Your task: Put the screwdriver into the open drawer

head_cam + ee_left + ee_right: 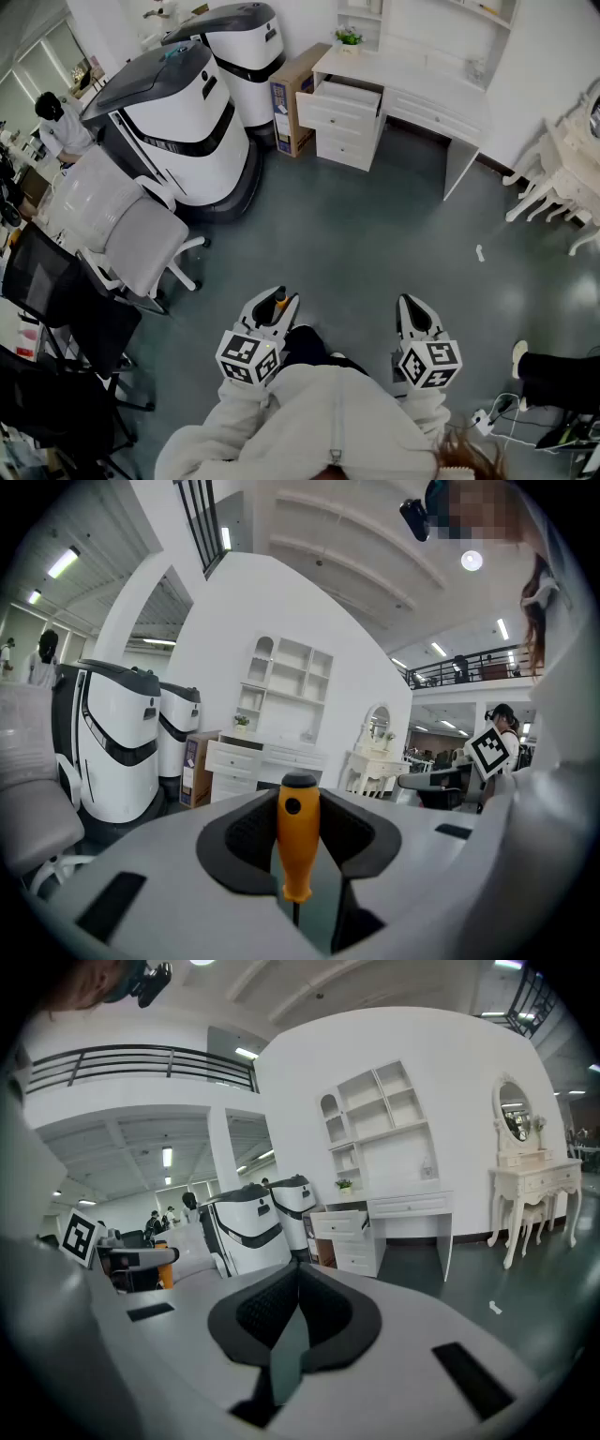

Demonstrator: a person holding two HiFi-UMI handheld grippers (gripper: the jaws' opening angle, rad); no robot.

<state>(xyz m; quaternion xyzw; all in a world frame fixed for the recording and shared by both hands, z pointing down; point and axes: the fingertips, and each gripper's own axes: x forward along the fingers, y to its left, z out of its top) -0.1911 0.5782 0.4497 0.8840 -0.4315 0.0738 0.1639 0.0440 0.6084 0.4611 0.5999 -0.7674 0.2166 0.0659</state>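
An orange-handled screwdriver [297,832] stands upright between the black pads of my left gripper [298,803], which is shut on it. In the head view the screwdriver [279,302] shows as an orange spot at the left gripper [281,299], low and left of centre. My right gripper [413,305] is held beside it, and its jaws [298,1274] meet at the tips with nothing between them. The open drawer [345,96] is the top one of a white drawer unit far ahead across the floor; the drawer [339,1218] also shows in the right gripper view.
Two large white-and-black machines [192,122] and a cardboard box [295,94] stand left of the drawer unit, under a white desk [422,89]. A grey office chair [131,230] is at the left and white furniture [562,178] at the right. Cables [497,412] lie at the lower right.
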